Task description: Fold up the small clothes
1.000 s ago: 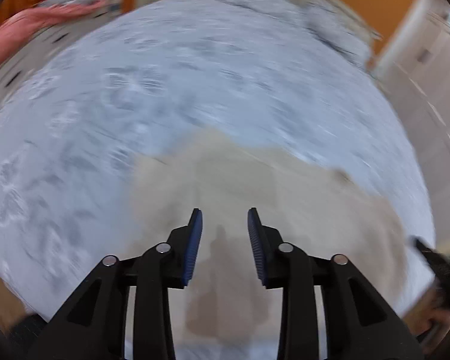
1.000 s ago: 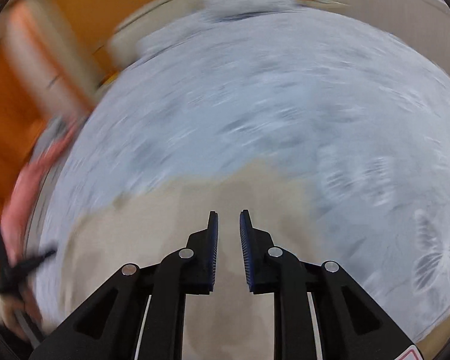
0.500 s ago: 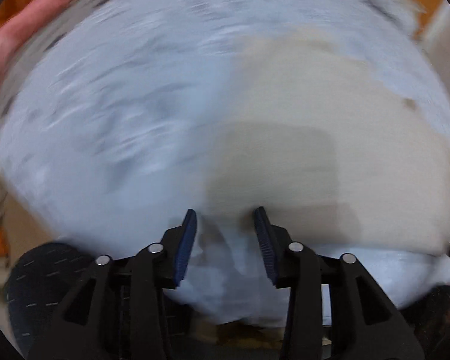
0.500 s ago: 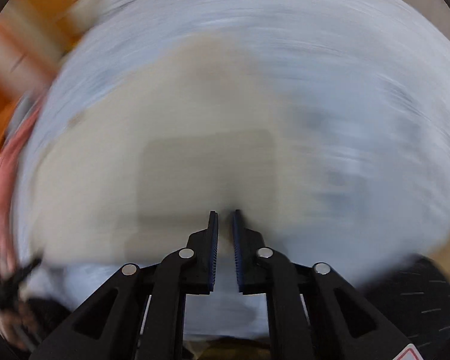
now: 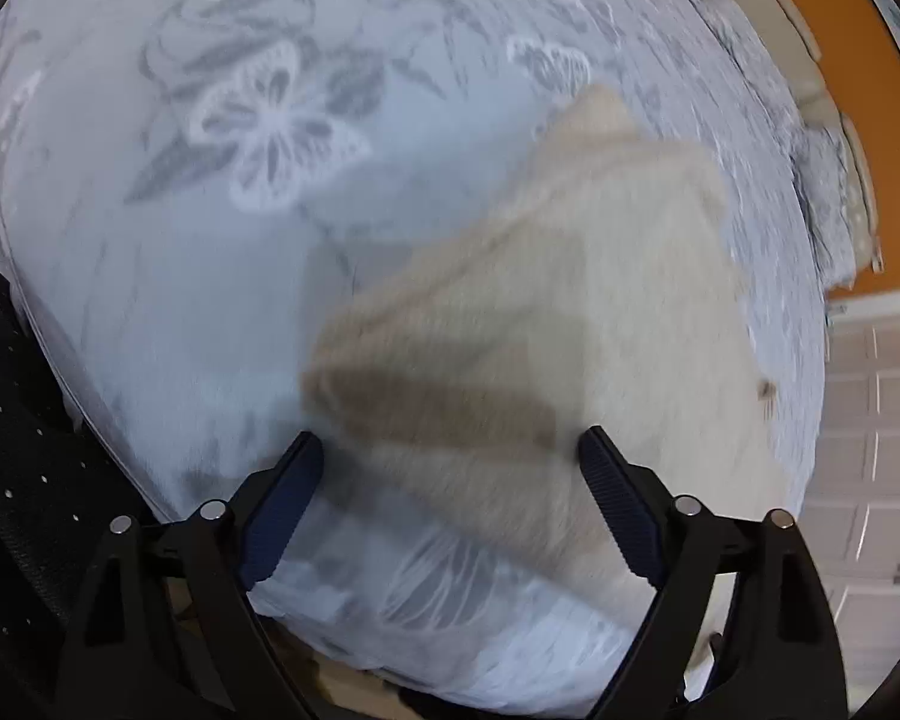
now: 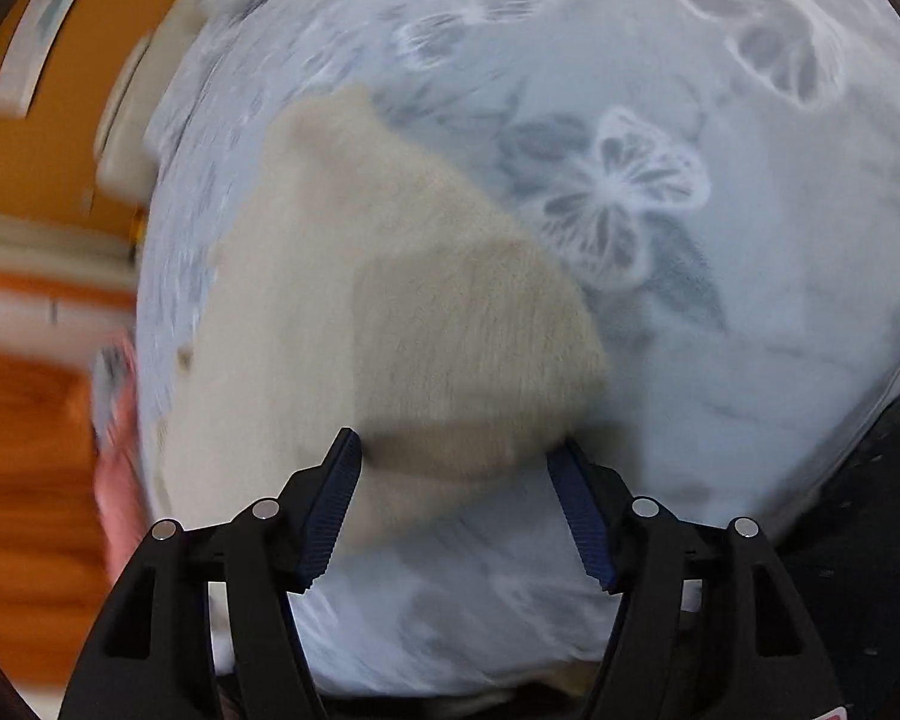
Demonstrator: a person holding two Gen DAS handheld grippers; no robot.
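A small beige knit garment [image 5: 546,312] lies flat on a pale blue-grey bedsheet with white butterfly prints [image 5: 270,120]. My left gripper [image 5: 450,450] is open wide and empty, just above the garment's near left corner. In the right wrist view the same garment [image 6: 390,276] lies ahead, and my right gripper [image 6: 456,450] is open wide and empty over its near right corner. Both views are blurred by motion.
The bed's near edge runs just below both grippers. A black perforated chair seat [image 5: 24,450] stands at the left of the bed. Orange wall and white drawers [image 5: 870,420] lie beyond the right side. A pink cloth [image 6: 117,420] shows at the left.
Both grippers have opened wide from nearly shut. Both have swung back toward the bed's near edge, so the garment's near corners now sit between the fingers.
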